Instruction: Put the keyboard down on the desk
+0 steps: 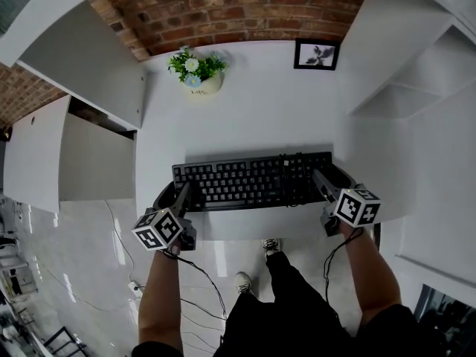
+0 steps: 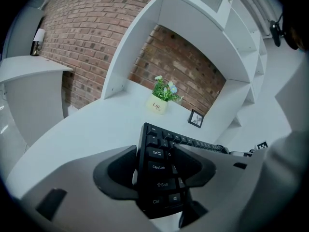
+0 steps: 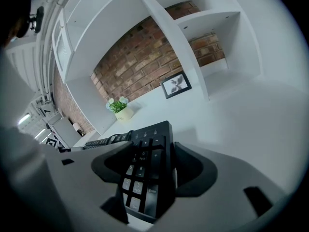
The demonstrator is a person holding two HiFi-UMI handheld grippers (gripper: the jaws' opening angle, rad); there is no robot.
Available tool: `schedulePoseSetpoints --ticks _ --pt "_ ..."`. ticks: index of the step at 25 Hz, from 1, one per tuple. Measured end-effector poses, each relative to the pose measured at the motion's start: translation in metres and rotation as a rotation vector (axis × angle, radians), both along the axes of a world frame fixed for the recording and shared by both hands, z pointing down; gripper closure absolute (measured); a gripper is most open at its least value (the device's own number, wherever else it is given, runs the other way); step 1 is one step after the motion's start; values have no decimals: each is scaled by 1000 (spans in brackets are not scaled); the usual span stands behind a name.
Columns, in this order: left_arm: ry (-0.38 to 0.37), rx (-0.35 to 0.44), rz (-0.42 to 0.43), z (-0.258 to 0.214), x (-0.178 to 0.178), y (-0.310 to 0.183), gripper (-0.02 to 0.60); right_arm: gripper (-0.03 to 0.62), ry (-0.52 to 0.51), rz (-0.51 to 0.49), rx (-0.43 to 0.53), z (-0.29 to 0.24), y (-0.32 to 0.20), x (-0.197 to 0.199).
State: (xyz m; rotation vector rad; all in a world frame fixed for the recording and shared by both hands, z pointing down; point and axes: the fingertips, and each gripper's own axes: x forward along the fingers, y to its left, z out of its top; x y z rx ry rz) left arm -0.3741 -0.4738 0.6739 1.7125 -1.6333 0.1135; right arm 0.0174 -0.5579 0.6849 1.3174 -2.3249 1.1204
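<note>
Desk, white, was the largest thing in frame, with white shelving rising on its right side and a brick wall behind. Black keyboard lay lengthwise near the front edge, keys up and roughly parallel to that edge, over the desktop rather than past it. Left gripper was clamped on the end with the Tab, Caps Lock and Shift keys, one jaw on either side of the board. Right gripper was closed the same way on the number-pad end. Both held firmly, with no gap visible between jaws and board. Progress, as judged: the keyboard had been brought to the desk and sat level and very low, with only a thin shadow along its far edge. Whether its underside was already touching the surface could not be told from any view. Remaining: settle it flat if still raised, then part both sets of jaws and draw back off the ends. Containers: the shelf compartments that showed had nothing visible in them. Small cream pot stood at the back of the desk, well apart from the keyboard, and held a green plant with pale flowers. Small dark picture frame stood to its right against the wall.
</note>
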Motion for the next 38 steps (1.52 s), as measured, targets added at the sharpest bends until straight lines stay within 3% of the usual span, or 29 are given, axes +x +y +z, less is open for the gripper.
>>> schedulePoseSetpoints --ticks 21,33,38 --pt "-24 -91 5 28 3 1 339 322 59 -16 -108 31 5 -2" --pt "-46 -76 4 28 1 3 338 324 77 -11 -125 35 6 -3" --pt "-120 -14 7 3 -4 1 337 322 149 -12 -60 27 3 0"
